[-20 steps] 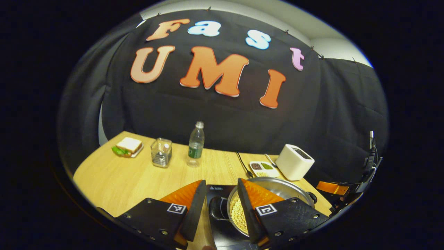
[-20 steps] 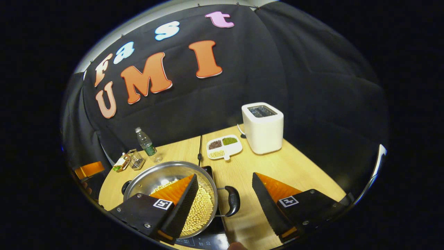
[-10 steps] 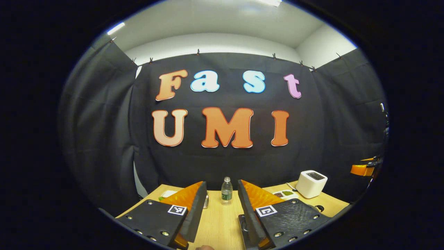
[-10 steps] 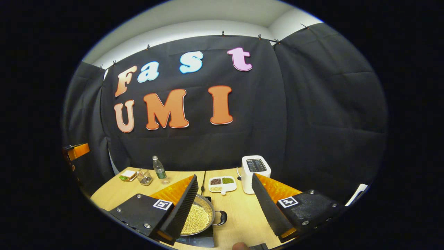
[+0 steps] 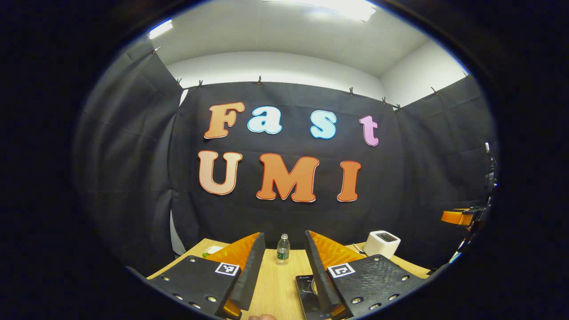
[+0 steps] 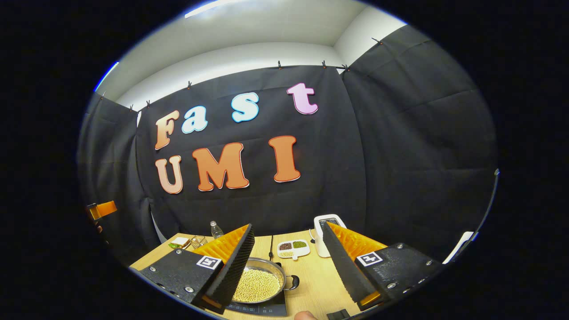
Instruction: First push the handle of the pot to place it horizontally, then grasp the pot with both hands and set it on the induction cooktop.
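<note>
The pot (image 6: 259, 284), filled with pale beans, sits on the dark induction cooktop (image 6: 262, 309) near the front of the wooden table (image 6: 311, 284); in the right gripper view it lies at about 7 o'clock from the picture's centre, with one black handle (image 6: 293, 282) jutting out toward 3 o'clock. The right gripper (image 6: 289, 262) hangs above the table with its jaws spread and nothing between them. In the left gripper view the left gripper (image 5: 284, 266) is likewise spread and empty, the cooktop's corner (image 5: 304, 286) showing just by its right-hand finger. Judging by this, the placing looks done. What remains, if anything, calls only for a check that the pot rests square on the cooktop.
</note>
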A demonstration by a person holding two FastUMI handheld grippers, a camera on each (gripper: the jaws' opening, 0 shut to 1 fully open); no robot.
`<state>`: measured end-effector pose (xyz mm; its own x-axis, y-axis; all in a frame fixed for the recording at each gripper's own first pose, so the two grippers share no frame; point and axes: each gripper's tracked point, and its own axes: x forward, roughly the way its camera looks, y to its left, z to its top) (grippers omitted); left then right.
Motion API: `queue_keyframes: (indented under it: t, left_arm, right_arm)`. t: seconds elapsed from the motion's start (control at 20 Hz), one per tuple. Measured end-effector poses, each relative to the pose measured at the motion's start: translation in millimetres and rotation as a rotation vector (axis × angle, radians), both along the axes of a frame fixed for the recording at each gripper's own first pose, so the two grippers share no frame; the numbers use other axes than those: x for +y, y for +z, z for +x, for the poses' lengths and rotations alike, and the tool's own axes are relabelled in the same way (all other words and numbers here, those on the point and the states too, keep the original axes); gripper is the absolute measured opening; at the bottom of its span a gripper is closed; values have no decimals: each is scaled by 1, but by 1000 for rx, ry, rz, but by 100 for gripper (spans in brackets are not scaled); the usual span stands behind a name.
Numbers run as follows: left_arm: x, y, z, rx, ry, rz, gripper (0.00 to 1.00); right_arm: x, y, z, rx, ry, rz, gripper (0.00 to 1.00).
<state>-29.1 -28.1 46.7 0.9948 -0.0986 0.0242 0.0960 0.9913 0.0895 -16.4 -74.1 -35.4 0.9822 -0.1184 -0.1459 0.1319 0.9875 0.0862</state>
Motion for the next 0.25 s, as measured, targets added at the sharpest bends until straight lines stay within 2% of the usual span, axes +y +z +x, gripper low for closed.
queue_keyframes:
  t: [0.25]
  left_arm:
    - [-7, -1, -9, -5, -13, 32, 58]
  right_arm:
    - [5, 0, -7, -3, 14, -13, 95]
